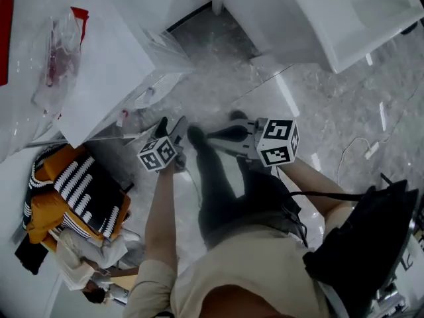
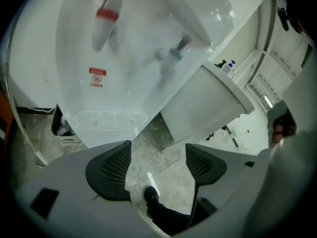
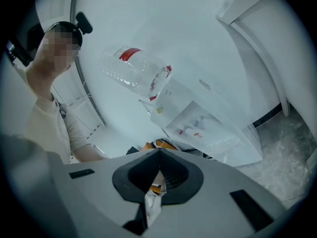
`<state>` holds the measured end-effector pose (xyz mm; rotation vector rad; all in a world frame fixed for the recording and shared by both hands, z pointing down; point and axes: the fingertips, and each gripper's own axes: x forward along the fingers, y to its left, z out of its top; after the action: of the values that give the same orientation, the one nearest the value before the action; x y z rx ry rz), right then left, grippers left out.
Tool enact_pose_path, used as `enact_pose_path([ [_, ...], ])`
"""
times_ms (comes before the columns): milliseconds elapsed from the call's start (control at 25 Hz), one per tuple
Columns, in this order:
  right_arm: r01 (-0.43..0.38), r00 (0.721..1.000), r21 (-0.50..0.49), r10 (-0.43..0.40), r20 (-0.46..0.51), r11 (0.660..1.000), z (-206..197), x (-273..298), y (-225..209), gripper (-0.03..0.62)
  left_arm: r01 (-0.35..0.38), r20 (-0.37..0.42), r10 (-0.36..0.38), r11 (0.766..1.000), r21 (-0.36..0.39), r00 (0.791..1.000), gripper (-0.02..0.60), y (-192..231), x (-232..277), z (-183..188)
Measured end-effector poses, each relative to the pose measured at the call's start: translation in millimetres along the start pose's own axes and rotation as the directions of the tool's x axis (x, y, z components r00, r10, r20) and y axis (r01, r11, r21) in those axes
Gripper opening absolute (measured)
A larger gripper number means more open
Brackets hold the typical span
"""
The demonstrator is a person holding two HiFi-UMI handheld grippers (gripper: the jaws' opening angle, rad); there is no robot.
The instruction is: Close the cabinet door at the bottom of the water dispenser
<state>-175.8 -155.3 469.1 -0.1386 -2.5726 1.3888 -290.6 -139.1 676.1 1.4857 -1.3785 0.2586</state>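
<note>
The white water dispenser (image 2: 99, 58) fills the left gripper view, with a red tap (image 2: 106, 15), a blue tap (image 2: 173, 54) and a drip grille (image 2: 109, 118). In the head view its body (image 1: 99, 65) stands at the upper left. A pale panel (image 1: 268, 98) lies low over the floor ahead of my feet and looks like the open cabinet door; its thin edge (image 2: 153, 170) shows between the left jaws. My left gripper (image 1: 171, 123) (image 2: 158, 155) is open and holds nothing. My right gripper (image 1: 212, 136) (image 3: 158, 155) is shut and empty, beside the left one.
A white cabinet (image 1: 331, 18) (image 2: 203, 103) stands at the upper right. An orange and black striped bag (image 1: 79, 191) (image 3: 158, 145) lies at the left, a black bag (image 1: 364, 244) at the right, a cable (image 1: 358, 151) on the marble floor. A clear bottle (image 3: 133, 68) lies on a white surface.
</note>
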Motion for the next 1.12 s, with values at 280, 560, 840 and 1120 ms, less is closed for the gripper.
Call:
enact_pose_path([
  [280, -0.057, 0.998, 0.070, 0.056, 0.011, 0.996, 26, -10, 51, 0.015, 0.085, 0.107, -0.096, 0.991, 0.099, 0.990, 0.336, -87, -80, 56],
  [560, -0.082, 0.997, 0.025, 0.081, 0.013, 0.996, 50, -18, 97, 0.015, 0.081, 0.147, -0.113, 0.975, 0.205, 0.983, 0.334, -138, -141, 71],
  [840, -0.140, 0.990, -0.036, 0.139, -0.014, 0.990, 75, -22, 132, 0.015, 0.053, 0.186, -0.098, 0.971, 0.232, 0.978, 0.333, -165, -174, 73],
  [1120, -0.188, 0.982, -0.112, 0.183, -0.055, 0.976, 91, -40, 164, 0.015, 0.021, 0.236, -0.098, 0.952, 0.307, 0.967, 0.333, -206, -197, 88],
])
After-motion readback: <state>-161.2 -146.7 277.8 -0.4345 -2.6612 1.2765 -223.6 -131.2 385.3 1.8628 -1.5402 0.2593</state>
